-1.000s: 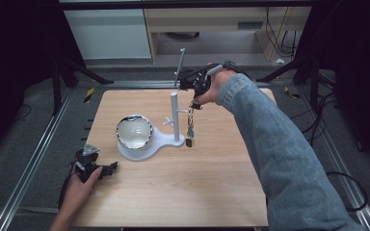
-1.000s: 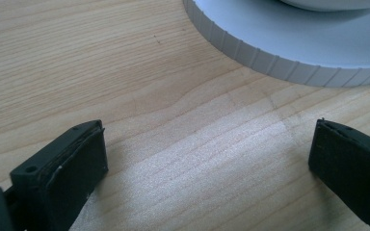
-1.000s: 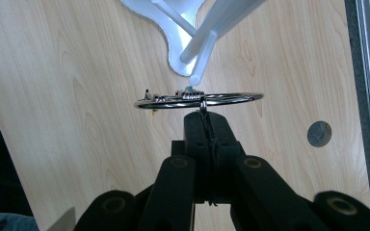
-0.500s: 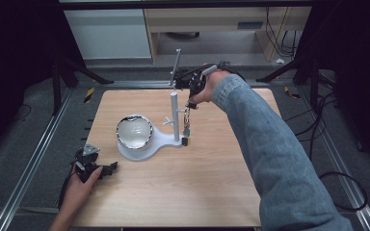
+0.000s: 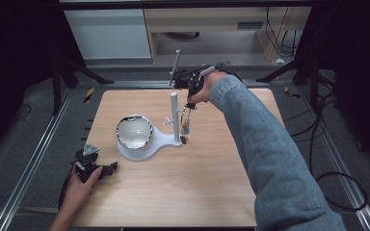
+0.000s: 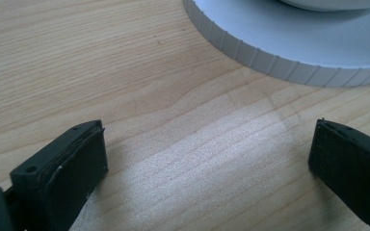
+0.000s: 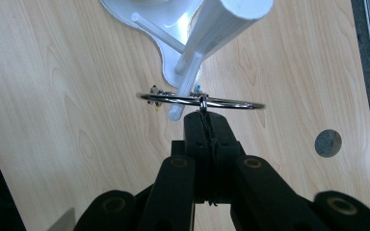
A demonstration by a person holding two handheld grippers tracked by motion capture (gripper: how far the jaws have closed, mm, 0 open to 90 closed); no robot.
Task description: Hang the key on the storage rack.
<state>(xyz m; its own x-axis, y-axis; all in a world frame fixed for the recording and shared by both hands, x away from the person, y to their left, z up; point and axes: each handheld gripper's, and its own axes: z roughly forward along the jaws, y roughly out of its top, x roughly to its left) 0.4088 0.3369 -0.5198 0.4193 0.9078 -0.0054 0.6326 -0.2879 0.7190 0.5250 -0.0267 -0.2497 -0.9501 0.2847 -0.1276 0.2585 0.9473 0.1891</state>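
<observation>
Looking down from the high view, the right gripper [image 5: 191,98] hangs beside the white plastic stand's upright post [image 5: 174,115], its jaws clamped on a thin silver metal ring [image 5: 186,120] carrying small charms. The right gripper view brings that ring [image 7: 202,101] close, threaded around a short white peg [image 7: 185,86]. The left gripper [image 5: 96,169] rests on the pale wooden table [image 5: 173,192], jaws spread wide apart, holding nothing, near the stand's ribbed round base [image 6: 289,53].
</observation>
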